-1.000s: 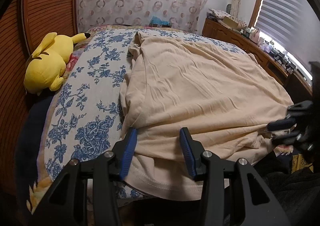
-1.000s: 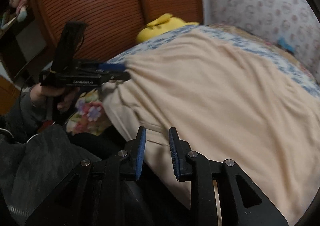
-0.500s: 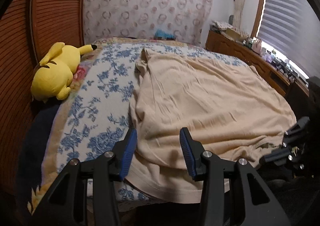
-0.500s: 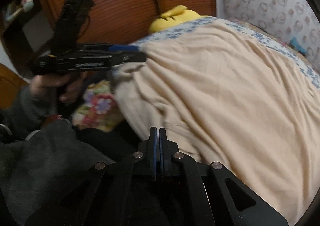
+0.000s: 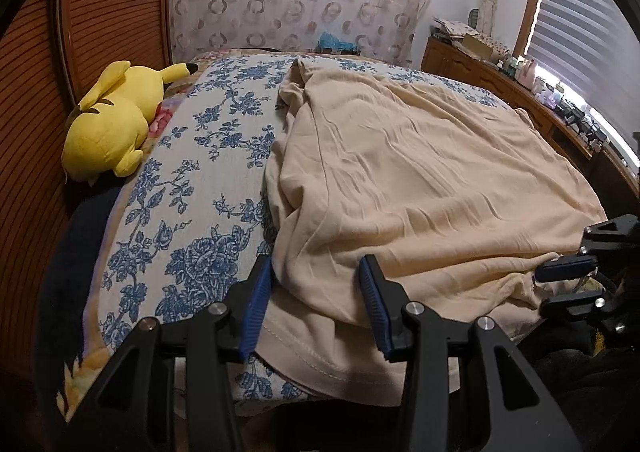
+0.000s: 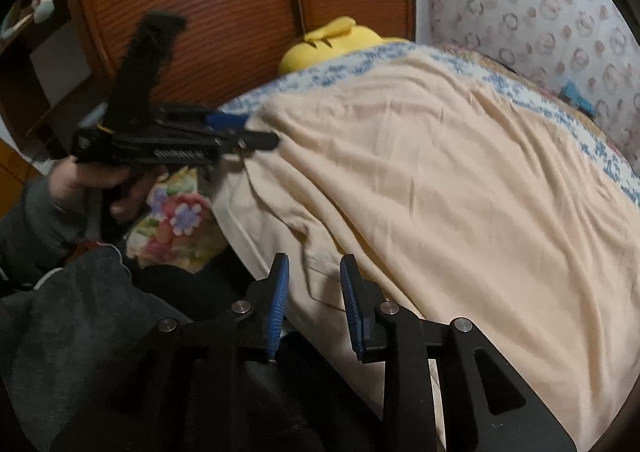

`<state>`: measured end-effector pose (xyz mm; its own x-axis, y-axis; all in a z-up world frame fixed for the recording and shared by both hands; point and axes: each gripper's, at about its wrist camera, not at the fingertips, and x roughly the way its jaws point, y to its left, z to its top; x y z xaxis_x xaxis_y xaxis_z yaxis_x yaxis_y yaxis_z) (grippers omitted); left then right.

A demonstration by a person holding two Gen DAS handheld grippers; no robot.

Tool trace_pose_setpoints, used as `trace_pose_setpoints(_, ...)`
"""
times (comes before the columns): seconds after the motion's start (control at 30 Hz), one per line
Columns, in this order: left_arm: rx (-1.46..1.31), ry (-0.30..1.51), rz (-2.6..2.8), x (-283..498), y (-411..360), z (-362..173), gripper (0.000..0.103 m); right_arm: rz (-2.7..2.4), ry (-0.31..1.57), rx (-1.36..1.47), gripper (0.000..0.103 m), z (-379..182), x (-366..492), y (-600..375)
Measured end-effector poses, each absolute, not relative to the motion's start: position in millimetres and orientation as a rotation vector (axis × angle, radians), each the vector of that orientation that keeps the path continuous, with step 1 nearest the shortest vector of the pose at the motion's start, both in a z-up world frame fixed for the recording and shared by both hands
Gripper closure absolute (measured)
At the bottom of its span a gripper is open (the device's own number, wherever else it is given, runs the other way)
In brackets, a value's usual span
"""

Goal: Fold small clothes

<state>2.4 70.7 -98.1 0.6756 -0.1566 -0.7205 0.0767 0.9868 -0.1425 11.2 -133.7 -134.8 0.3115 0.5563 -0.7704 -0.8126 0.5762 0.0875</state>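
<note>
Your left gripper [image 5: 316,308] points down at the near left corner of the beige shirt [image 5: 420,180]. Its jaws stand partly apart, and the folded hem of the shirt lies between the blue pads [image 5: 256,304]. The pads do not visibly press the fabric, so treat this gripper as open with cloth between the jaws.

Your right gripper [image 6: 312,292] sits at the shirt's near edge on the other side. Its jaws have just been opening; a small fold of the hem lies in the gap, and the pads stand clear of it.

The shirt is spread wide over the bed, on a blue floral cover [image 5: 176,220], with loose wrinkles along its left edge. A yellow plush toy [image 5: 112,120] lies at the cover's far left, well apart from the shirt. In the right wrist view, your left hand [image 6: 104,188] grips the left gripper's handle.
</note>
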Motion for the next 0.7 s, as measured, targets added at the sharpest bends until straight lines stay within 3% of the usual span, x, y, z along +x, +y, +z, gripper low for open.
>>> trace_pose_setpoints(0.13,-0.103,0.814,-0.132,2,71,-98,0.059,0.915,0.861,-0.361,0.078,-142,14,-130)
trace_pose_setpoints(0.2,-0.103,0.815,-0.132,2,70,-98,0.059,0.906,0.857,-0.376,0.091,-144,15,-128)
trace_pose_setpoints(0.3,-0.106,0.814,-0.131,2,70,-98,0.059,0.906,0.856,-0.380,0.101,-144,17,-129)
trace_pose_setpoints(0.63,-0.118,0.800,-0.117,2,71,-98,0.059,1.025,0.839,-0.325,0.102,-126,-8,-129)
trace_pose_setpoints(0.7,-0.103,0.794,-0.102,1,68,-98,0.059,0.999,0.827,-0.330,0.097,-125,-6,-129)
